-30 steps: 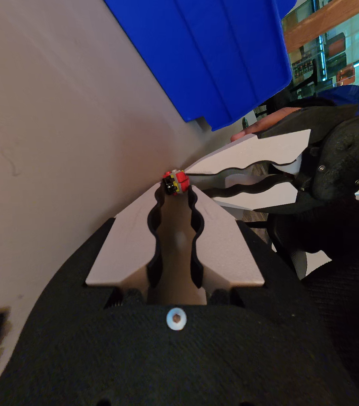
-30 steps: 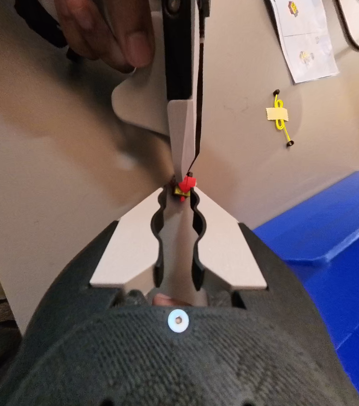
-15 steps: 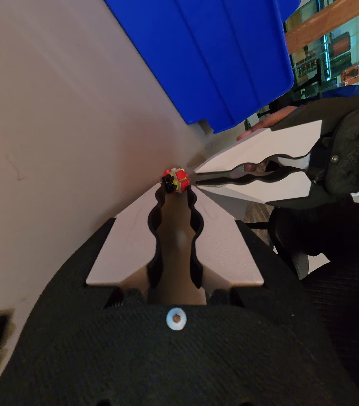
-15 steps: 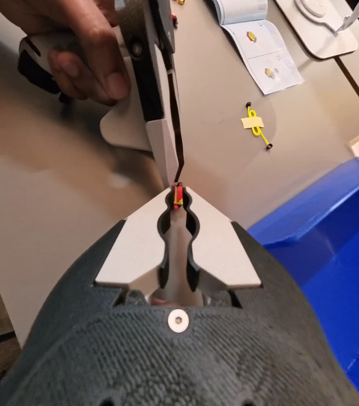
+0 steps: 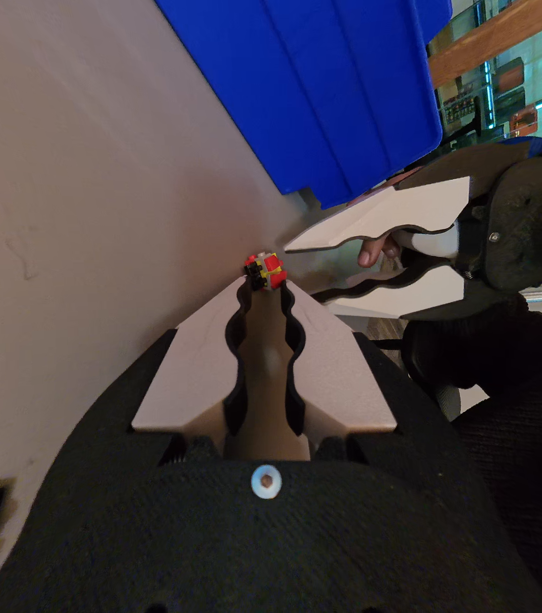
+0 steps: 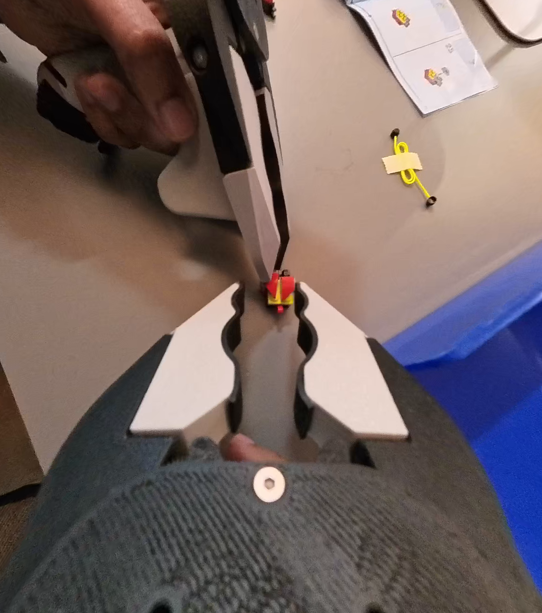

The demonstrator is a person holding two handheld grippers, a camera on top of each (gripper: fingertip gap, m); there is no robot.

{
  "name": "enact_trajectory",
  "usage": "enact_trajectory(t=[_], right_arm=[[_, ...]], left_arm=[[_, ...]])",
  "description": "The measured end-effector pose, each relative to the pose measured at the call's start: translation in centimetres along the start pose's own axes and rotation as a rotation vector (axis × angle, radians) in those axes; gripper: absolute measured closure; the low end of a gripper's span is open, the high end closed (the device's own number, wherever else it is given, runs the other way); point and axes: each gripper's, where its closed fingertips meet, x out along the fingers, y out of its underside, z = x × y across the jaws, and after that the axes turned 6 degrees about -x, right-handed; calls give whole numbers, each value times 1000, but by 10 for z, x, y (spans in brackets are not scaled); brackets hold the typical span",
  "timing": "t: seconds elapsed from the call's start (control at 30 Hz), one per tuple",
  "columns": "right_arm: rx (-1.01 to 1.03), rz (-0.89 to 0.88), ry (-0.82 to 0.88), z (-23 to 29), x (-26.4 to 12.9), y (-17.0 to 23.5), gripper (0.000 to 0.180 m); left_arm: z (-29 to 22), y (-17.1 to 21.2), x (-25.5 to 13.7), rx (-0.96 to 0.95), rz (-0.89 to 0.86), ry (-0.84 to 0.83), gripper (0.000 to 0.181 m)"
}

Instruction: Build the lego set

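Matte beige table [image 6: 345,205]; L gripper [image 5: 264,282] fingers pinch blocky red/yellow lego [image 5: 265,275]; R gripper [image 6: 268,292] fingers spread.

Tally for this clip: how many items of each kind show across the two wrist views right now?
Grippers: 2, left gripper, right gripper
Lego assembly: 1
Blue bin: 1
Instruction booklet: 1
Yellow cord taped to the table: 1
Total: 6, table not counted
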Motion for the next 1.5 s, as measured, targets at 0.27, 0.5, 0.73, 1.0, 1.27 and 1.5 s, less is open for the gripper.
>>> enact_trajectory(t=[0.27,0.5,0.73,1.0,1.27,1.5], right_arm=[[-17,46,-2,2,6,3,153],[1,48,-11,3,5,3,156],[-3,40,16,0,4,0,147],[-43,137,79,-4,9,9,150],[12,107,66,-4,8,8,160],[34,74,65,-1,7,6,161]], left_arm=[[0,-1,1,0,2,1,165],[0,-1,2,4,-1,-5,163],[-1,-3,4,28,12,-21,163],[-1,-4,5,32,13,-25,163],[-2,-1,5,37,26,-25,161],[-2,2,3,41,39,-25,161]])
